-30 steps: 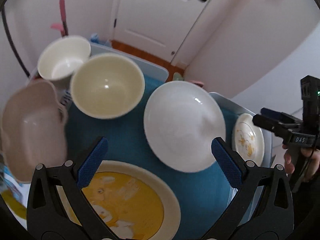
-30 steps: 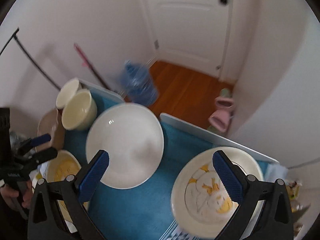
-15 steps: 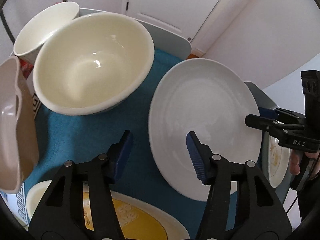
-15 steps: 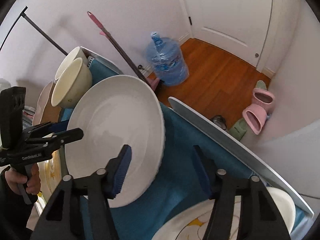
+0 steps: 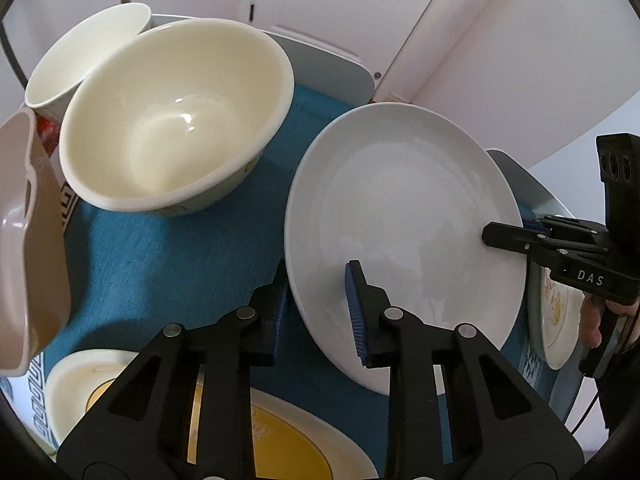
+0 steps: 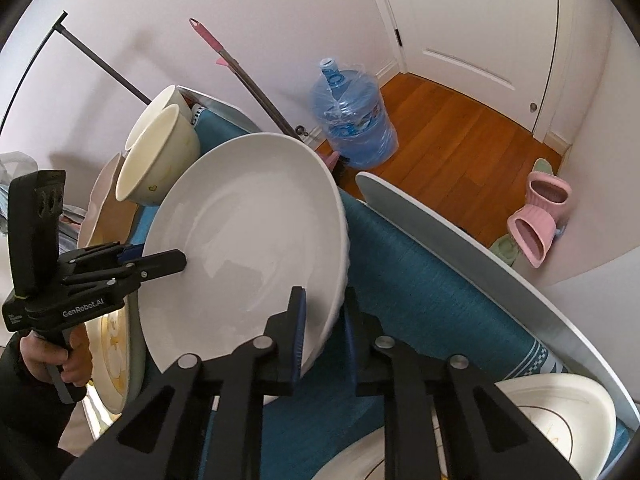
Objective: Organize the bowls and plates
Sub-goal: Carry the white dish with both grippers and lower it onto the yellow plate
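A large white plate (image 5: 400, 220) lies on the blue mat (image 5: 160, 260), right of a cream bowl (image 5: 176, 120). My left gripper (image 5: 316, 312) straddles the plate's near left rim; its jaws are closing, one pad on the inner face, the other outside the rim. In the right wrist view the same white plate (image 6: 248, 232) fills the middle. My right gripper (image 6: 324, 332) straddles its near right rim with jaws closing, pads against both sides. Each gripper shows in the other's view: the right gripper (image 5: 504, 236) and the left gripper (image 6: 160, 260), at opposite edges.
Behind the cream bowl stands a white bowl (image 5: 88, 48); a beige dish (image 5: 24, 240) is at far left. A yellow-centred plate (image 5: 280, 440) lies under my left gripper, a small patterned plate (image 5: 560, 320) at right. On the floor beyond the table edge (image 6: 480, 248) are a water bottle (image 6: 352, 120) and pink slippers (image 6: 536, 216).
Both grippers came down from above the table onto opposite rims of the white plate. Their jaws went from wide open to nearly together around the rim.
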Motion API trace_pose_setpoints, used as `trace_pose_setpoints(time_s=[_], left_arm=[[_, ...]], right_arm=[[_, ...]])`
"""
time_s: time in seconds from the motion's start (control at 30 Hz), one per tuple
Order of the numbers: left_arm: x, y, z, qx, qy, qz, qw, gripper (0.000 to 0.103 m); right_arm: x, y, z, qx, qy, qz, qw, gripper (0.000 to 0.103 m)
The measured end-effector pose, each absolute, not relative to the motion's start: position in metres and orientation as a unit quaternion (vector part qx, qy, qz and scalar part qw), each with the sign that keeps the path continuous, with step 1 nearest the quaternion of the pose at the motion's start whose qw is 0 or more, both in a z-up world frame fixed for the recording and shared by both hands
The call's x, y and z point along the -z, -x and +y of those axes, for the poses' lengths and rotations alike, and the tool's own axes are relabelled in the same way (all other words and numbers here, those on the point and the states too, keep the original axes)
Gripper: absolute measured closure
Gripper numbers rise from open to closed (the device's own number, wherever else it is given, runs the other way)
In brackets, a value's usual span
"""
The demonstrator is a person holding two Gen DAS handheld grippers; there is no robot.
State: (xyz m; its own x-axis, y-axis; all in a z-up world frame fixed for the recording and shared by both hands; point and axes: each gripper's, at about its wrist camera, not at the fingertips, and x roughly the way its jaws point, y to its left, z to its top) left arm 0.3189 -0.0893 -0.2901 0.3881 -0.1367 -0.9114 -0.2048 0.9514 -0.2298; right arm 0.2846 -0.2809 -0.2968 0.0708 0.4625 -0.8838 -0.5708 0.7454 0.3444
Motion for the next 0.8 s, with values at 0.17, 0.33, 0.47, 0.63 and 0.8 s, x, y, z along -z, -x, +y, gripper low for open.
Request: trace_pose_setpoints(time_s=[0.17,0.33,0.47,0.63,0.8], left_arm=[[0.286,-0.317,-0.101,-0.027,0.143,0.554,0.82,0.08],[0.283,-0.315,-0.105,-0.027,0.142,0.553,0.82,0.08],[0.28,-0.312,-0.107,-0.022,0.141,0.549,0.823,0.08],[0.275,-0.313,-0.087,-0.016,0.133,0.543,0.829,0.08],[0.251,-0.301,-0.085,-0.012,0.128,0.527,0.84,0.08]], right_arm=[[0.295,-0.283,-0.281,-0.352,0.045,0.58,0.734,0.087],[0.293,-0.28,-0.283,-0.348,0.041,0.58,0.735,0.087],[0.288,-0.277,-0.285,-0.345,0.04,0.577,0.739,0.087],[0.275,-0.273,-0.289,-0.343,0.035,0.568,0.748,0.087],[0.253,-0.26,-0.29,-0.341,0.028,0.554,0.759,0.087]])
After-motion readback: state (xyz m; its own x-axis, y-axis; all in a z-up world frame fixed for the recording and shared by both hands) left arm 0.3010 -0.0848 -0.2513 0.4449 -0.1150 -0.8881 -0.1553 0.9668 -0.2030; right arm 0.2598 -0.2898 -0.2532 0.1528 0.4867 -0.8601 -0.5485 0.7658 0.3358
